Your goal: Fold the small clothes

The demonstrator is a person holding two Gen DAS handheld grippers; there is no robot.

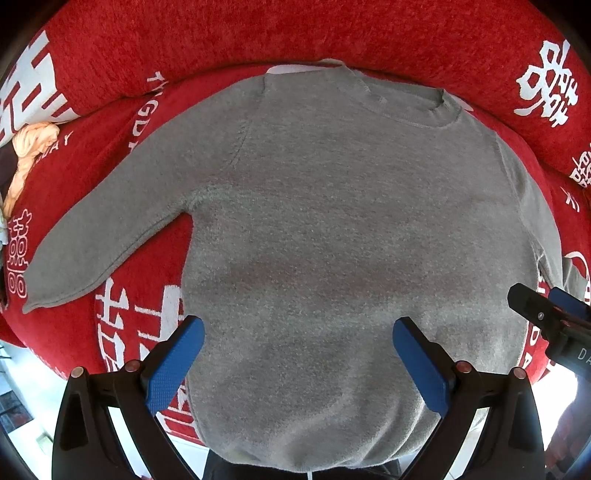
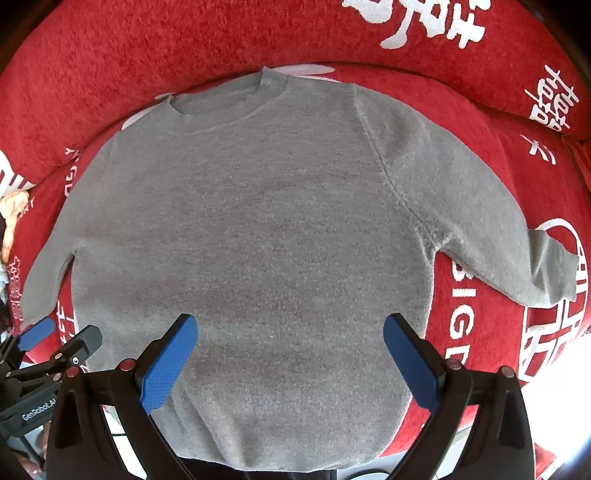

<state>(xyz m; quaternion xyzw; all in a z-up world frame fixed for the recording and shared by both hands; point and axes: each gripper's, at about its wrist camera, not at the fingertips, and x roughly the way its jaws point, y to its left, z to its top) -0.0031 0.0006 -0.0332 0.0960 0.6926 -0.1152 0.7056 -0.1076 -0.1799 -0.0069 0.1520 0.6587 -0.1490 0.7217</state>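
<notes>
A small grey knit sweater lies flat and face up on a red seat cushion, collar far, hem near; it also shows in the right wrist view. Both sleeves are spread out to the sides. My left gripper is open and empty, hovering over the lower left part of the body. My right gripper is open and empty over the lower right part. Each gripper shows at the edge of the other's view.
The red cushion with white characters lies under the sweater, and a red backrest rises behind the collar. A pale orange cloth lies at the far left. The cushion's front edge and a light floor are near.
</notes>
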